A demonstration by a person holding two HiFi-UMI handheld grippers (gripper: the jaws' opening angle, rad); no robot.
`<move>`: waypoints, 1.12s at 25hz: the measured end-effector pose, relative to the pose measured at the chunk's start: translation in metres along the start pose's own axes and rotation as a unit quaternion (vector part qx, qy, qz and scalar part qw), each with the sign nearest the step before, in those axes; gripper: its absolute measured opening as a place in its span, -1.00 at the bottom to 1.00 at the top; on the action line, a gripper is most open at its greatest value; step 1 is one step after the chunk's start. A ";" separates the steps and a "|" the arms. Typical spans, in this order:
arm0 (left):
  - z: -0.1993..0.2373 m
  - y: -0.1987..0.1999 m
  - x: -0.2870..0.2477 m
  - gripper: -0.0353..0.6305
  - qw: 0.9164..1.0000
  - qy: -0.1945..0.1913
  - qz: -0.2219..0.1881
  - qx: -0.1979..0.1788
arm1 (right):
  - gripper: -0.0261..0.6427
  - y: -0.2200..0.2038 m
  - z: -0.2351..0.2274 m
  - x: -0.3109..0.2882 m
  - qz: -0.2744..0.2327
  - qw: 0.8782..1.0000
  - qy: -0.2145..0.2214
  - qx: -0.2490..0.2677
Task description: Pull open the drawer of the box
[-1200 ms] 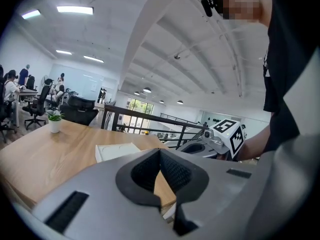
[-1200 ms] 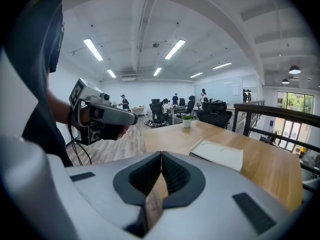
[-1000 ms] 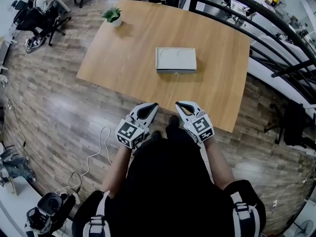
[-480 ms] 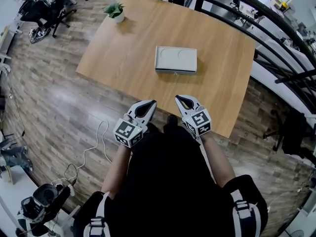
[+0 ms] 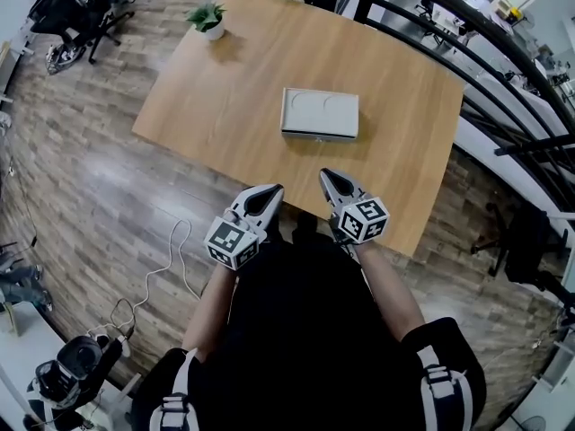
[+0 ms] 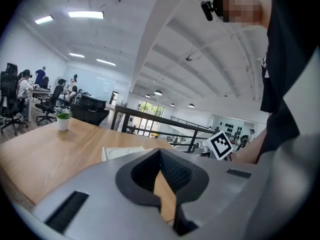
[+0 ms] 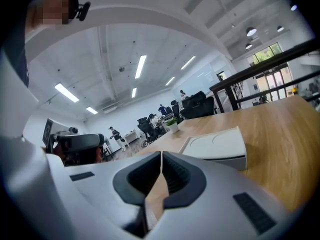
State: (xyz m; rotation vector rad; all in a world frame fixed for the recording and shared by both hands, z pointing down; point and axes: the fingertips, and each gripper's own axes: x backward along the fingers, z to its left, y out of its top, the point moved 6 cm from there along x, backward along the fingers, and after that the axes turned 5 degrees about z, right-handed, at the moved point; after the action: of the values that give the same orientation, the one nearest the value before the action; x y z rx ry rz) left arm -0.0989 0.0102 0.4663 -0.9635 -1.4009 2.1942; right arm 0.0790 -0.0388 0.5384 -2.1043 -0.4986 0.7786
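Observation:
The box (image 5: 320,113) is flat and pale grey, with two round dents in its lid, and lies in the middle of the wooden table (image 5: 225,106). Its drawer front faces me and sits flush. My left gripper (image 5: 274,189) and right gripper (image 5: 325,175) hover side by side at the table's near edge, well short of the box. Both are shut with nothing in them. In the left gripper view the jaws (image 6: 160,152) meet, and the box (image 6: 119,152) lies beyond them to the left. In the right gripper view the jaws (image 7: 161,154) touch, with the box (image 7: 220,145) ahead on the right.
A small potted plant (image 5: 208,18) stands at the table's far left corner. A black railing (image 5: 503,70) runs past the table's right side. A white cable (image 5: 171,259) trails on the wood floor to my left. Office chairs (image 5: 67,21) stand at the far left.
Both grippers have crept forward to the table's near edge. The right one moved more and rolled, so its marker cube now faces up.

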 end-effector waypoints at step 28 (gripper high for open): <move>0.111 0.046 -0.044 -0.83 0.995 -0.072 0.064 -0.025 | -0.68 -0.057 -0.097 -0.096 -0.032 0.943 -0.097 -0.317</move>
State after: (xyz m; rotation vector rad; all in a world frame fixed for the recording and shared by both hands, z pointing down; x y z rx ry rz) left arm -0.1451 -0.1091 0.4712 -0.9524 -1.5042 2.3744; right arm 0.0700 -0.1157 0.6646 -2.5867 -1.0315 0.8698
